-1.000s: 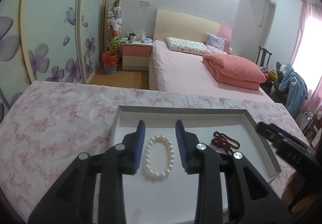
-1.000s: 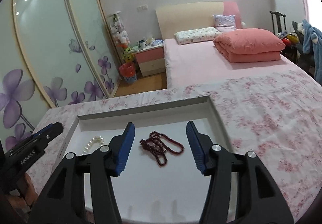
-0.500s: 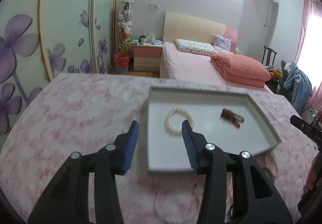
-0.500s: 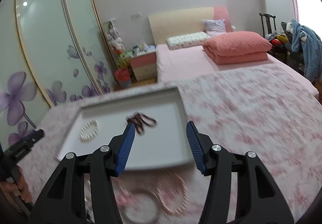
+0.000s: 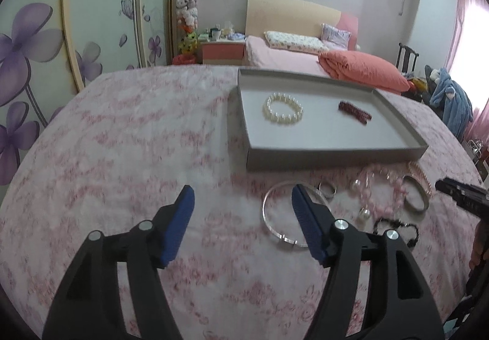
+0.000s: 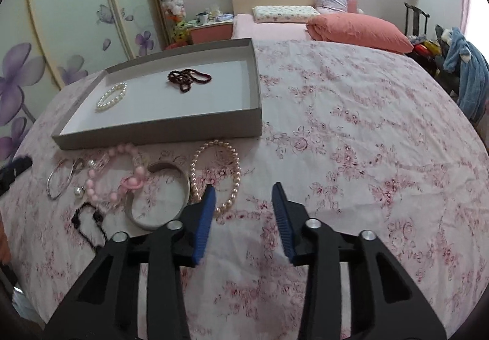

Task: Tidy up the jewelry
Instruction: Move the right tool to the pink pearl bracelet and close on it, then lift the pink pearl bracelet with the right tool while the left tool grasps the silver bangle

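Note:
A grey tray (image 5: 333, 156) (image 6: 159, 130) lies on the floral cloth. It holds a white pearl bracelet (image 5: 282, 112) (image 6: 111, 95) and a dark red bead necklace (image 5: 354, 111) (image 6: 188, 79). Loose jewelry lies in front of the tray: a thin silver bangle (image 5: 269, 217) (image 6: 58, 184), a pink bead bracelet (image 6: 114, 178), a wide silver bangle (image 6: 159, 196), a champagne pearl bracelet (image 6: 215, 175) and a black piece (image 5: 394, 228) (image 6: 88, 224). My left gripper (image 5: 241, 217) is open and empty, left of the thin bangle. My right gripper (image 6: 244, 211) is open and empty, just right of the pearl bracelet.
The flowered cloth (image 6: 351, 132) covers the whole work surface. Behind it stand a pink bed (image 5: 290, 59), a nightstand (image 5: 220, 49) and sliding wardrobe doors (image 5: 91, 19). A chair with blue clothing (image 6: 461, 65) is at the far right.
Both grippers have pulled back from above the tray toward me. The bracelet and necklace stay in the tray. The loose jewelry in front of the tray has come into view.

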Demonstrator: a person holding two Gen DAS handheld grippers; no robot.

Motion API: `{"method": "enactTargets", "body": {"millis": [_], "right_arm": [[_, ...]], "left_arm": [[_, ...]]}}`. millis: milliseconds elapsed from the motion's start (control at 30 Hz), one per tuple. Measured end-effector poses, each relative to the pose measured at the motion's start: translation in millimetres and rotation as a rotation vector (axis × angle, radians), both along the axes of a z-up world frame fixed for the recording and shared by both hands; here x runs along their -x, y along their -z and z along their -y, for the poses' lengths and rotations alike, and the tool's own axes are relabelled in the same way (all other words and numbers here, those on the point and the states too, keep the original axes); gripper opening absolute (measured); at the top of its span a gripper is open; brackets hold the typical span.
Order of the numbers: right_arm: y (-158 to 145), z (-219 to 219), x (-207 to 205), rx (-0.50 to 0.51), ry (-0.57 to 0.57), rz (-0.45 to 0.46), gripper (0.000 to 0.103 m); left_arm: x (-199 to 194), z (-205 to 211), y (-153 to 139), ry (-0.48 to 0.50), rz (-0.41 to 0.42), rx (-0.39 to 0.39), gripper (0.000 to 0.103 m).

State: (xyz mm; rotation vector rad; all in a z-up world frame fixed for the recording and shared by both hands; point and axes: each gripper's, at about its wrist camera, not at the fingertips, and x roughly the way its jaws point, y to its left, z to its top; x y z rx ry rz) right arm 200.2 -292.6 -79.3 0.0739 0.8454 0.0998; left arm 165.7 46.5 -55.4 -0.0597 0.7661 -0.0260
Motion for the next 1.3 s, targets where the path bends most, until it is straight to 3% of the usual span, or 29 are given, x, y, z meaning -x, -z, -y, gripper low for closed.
{"method": "enactTargets", "body": {"millis": [167, 300, 400, 667, 867, 1067, 1200, 1300], "right_arm": [[3.2, -14.3, -14.5, 0.045, -0.013, 0.010, 0.032], [13.7, -15.9, -20.6, 0.081, 0.005, -0.031, 0.012], [14.7, -7.4, -19.8, 0.093, 0.049, -0.032, 0.007], [15.0, -3.0, -19.4, 0.098, 0.062, -0.034, 0.007], [14.5, 0.0, -20.0, 0.082, 0.060, -0.035, 0.007], [15.0, 1.4, -20.2, 0.067, 0.059, -0.036, 0.007], [14.7, 2.8, -20.8, 0.057, 0.059, -0.037, 0.007], [14.7, 3.3, -21.5, 0.050, 0.058, -0.038, 0.007]], "left_arm": [[1.7, 2.8, 8.3, 0.004, -0.024, -0.006, 0.066], [2.8, 6.6, 11.7, 0.015, -0.037, -0.021, 0.071], [0.3, 10.6, 15.4, 0.020, -0.051, -0.045, 0.071], [-7.0, 26.6, 19.8, 0.051, -0.069, -0.052, 0.071], [-16.7, 49.1, 23.9, 0.097, -0.089, -0.094, 0.089], [-37.9, 59.9, 35.9, 0.085, -0.168, -0.137, 0.094], [-43.0, 50.3, 37.8, 0.045, -0.180, -0.087, 0.090], [-40.1, 43.8, 35.6, 0.019, -0.166, -0.087, 0.077]]}}
